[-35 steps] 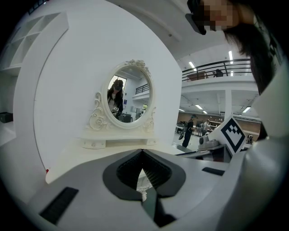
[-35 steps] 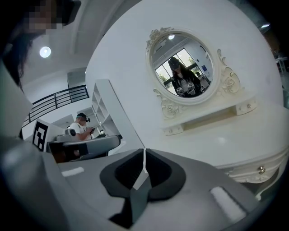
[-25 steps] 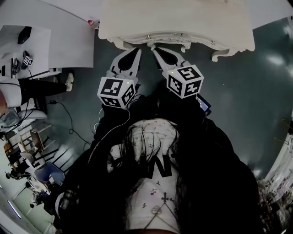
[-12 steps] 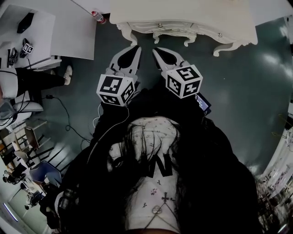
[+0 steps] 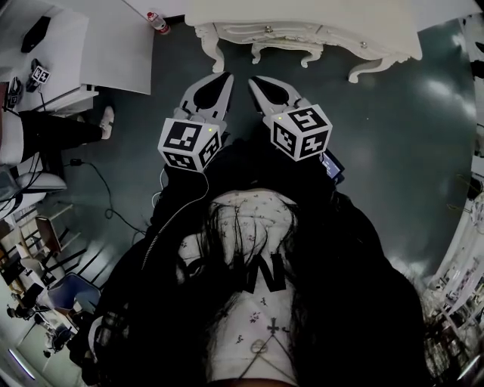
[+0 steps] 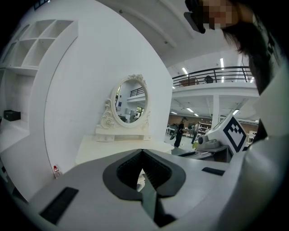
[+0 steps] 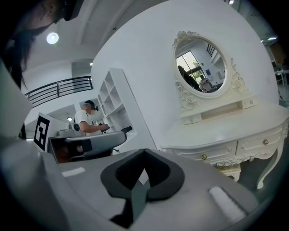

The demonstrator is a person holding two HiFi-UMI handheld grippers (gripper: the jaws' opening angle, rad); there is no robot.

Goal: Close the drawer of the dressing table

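The white dressing table [image 5: 302, 15] stands at the top of the head view, its drawer front [image 5: 266, 29] flush with the carved frame. My left gripper [image 5: 220, 78] and right gripper [image 5: 257, 80] hover side by side over the dark floor, a short way in front of the table and apart from it. Both are shut with nothing in them. In the right gripper view the drawers [image 7: 226, 151] with brass knobs look closed under the oval mirror [image 7: 201, 67], beyond my right gripper [image 7: 144, 151]. The left gripper view shows my left gripper [image 6: 142, 151] below the table top [image 6: 113, 146] and mirror [image 6: 130, 101].
A bottle [image 5: 157, 23] lies on the floor by the table's left leg. A white desk [image 5: 91, 45] and a seated person's shoe [image 5: 106, 121] are at the left, with cables [image 5: 98, 181] on the floor. White shelves [image 7: 113, 103] stand beside the table.
Both gripper tips were at the drawer front a second ago; now there is a gap, and the table sits further up in the head view. Both grippers stay shut.
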